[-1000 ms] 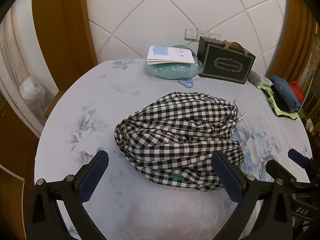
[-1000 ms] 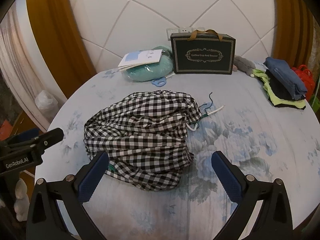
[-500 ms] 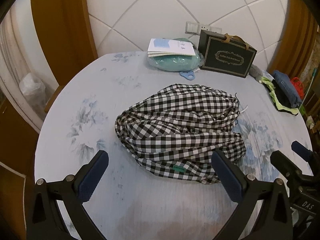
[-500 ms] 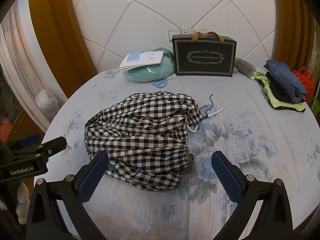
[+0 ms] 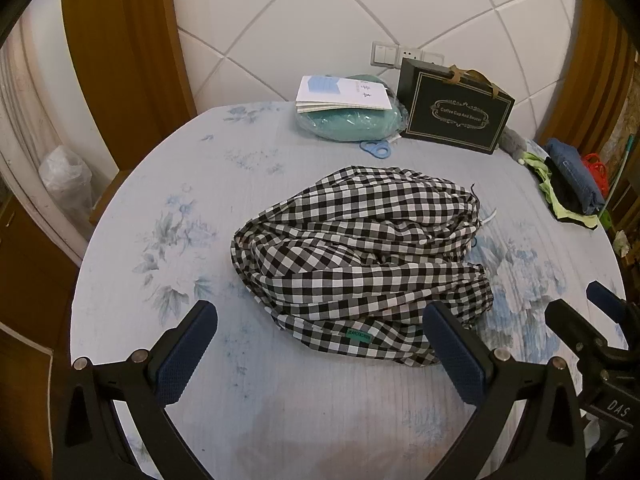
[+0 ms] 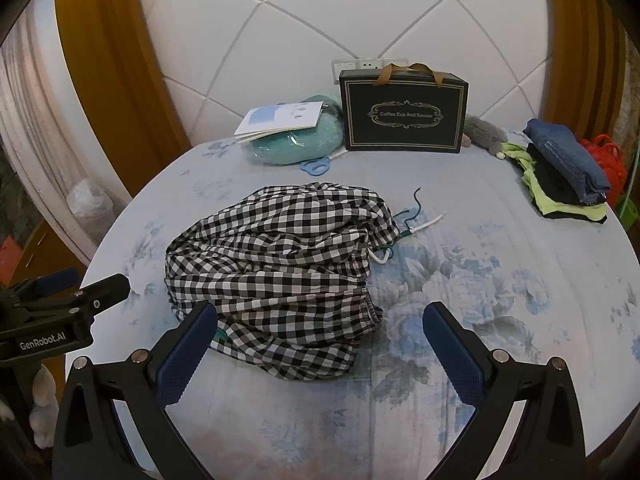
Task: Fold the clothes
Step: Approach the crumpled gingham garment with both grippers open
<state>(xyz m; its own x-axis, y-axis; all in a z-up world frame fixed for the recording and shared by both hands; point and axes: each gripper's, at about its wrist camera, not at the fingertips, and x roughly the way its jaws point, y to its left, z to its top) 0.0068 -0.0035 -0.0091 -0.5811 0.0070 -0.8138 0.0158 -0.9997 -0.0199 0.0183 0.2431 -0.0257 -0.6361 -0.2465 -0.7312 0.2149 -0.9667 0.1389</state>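
Both grippers, left and right, are held wide, empty. Bunched checked shorts could be grabbed through several layers.

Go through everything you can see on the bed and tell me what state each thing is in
Checked garment: crumpled in a heap, unfolded.
Drawstring: loose, trailing onto the sheet.
Left gripper: open, empty.
Right gripper: open, empty.
Gift box: upright, closed.
Stacked clothes: folded, piled.
Booklet: closed, resting on the teal bundle.

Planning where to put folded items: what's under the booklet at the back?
The booklet lies on a teal bundle in clear plastic. Blue scissors poke out beside it; its underside is hidden.
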